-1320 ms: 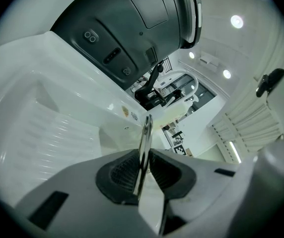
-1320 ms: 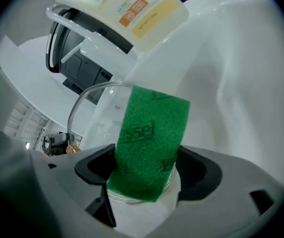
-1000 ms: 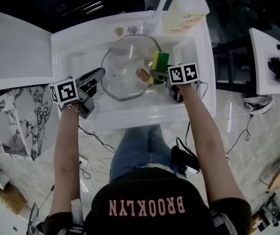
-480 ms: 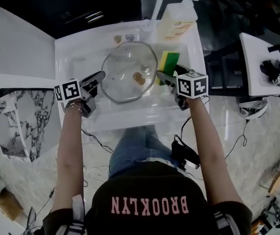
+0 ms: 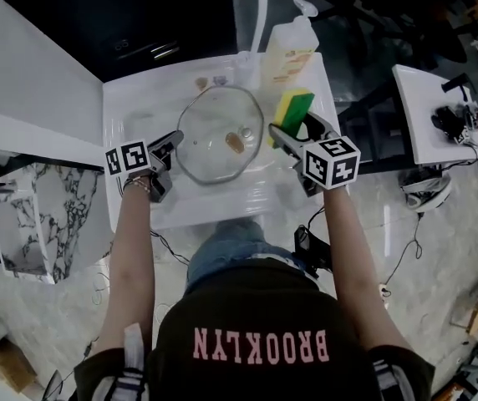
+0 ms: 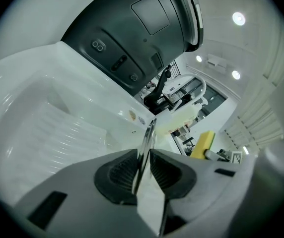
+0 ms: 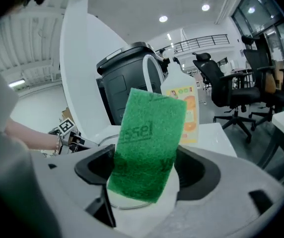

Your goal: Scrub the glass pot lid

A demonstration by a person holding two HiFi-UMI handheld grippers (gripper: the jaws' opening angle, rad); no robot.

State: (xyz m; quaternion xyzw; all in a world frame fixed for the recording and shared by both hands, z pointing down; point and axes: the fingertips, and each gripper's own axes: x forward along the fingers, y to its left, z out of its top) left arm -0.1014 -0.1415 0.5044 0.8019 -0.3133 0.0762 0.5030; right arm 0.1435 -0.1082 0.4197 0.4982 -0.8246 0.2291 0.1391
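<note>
Rightward since a second ago, the right gripper (image 5: 296, 129) has carried the green-and-yellow sponge (image 5: 293, 107) off the glass pot lid (image 5: 221, 132). The left gripper (image 5: 172, 141) has its jaws nearly closed, pinching the lid's left rim in the white sink (image 5: 130, 107). The right jaws clamp the sponge just beside the lid's right edge.

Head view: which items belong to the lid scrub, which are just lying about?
In the job: glass pot lid, rim clamped in left tool; green-yellow sponge in right tool; white sink.
Lying about: soap bottle, untouched; marbled block by the sink; white side table.
</note>
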